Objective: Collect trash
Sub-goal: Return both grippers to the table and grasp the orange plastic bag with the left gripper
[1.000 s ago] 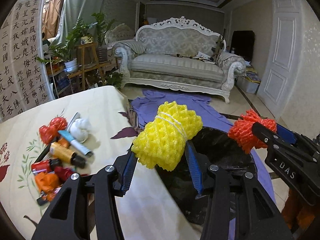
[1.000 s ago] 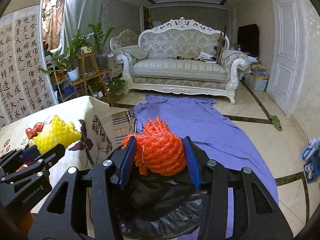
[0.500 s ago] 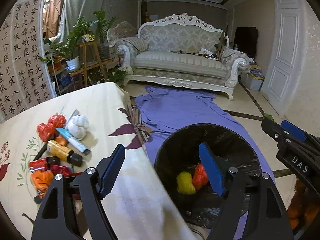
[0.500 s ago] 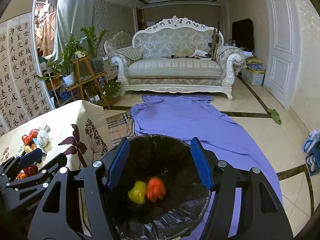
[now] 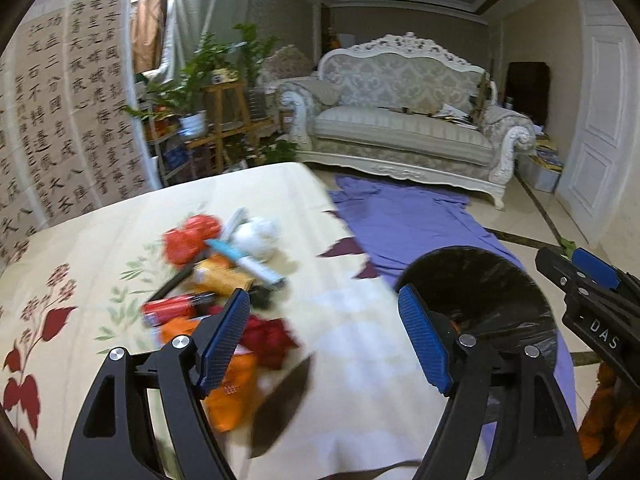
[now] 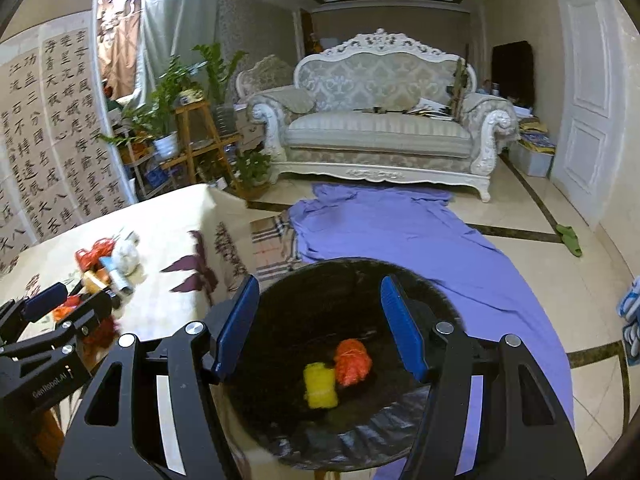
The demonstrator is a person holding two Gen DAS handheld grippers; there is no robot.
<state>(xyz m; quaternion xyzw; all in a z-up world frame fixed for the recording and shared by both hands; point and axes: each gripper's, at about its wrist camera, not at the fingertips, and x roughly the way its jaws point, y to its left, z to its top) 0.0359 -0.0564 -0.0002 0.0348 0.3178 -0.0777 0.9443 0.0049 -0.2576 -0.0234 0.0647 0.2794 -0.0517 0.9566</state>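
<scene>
A black-lined trash bin stands by the table edge, with a yellow foam net and an orange foam net lying inside. My right gripper is open and empty above the bin. My left gripper is open and empty over the table, near a trash pile: red wrapper, white crumpled paper, orange packet, red can. The bin also shows in the left wrist view.
The table has a cream floral cloth. A purple cloth lies on the floor toward a white sofa. Plant stands stand at the left. A white door is at the right.
Both grippers opened and dropped the yellow and orange foam nets into the bin. My left gripper has since swung left over the table toward the trash pile.
</scene>
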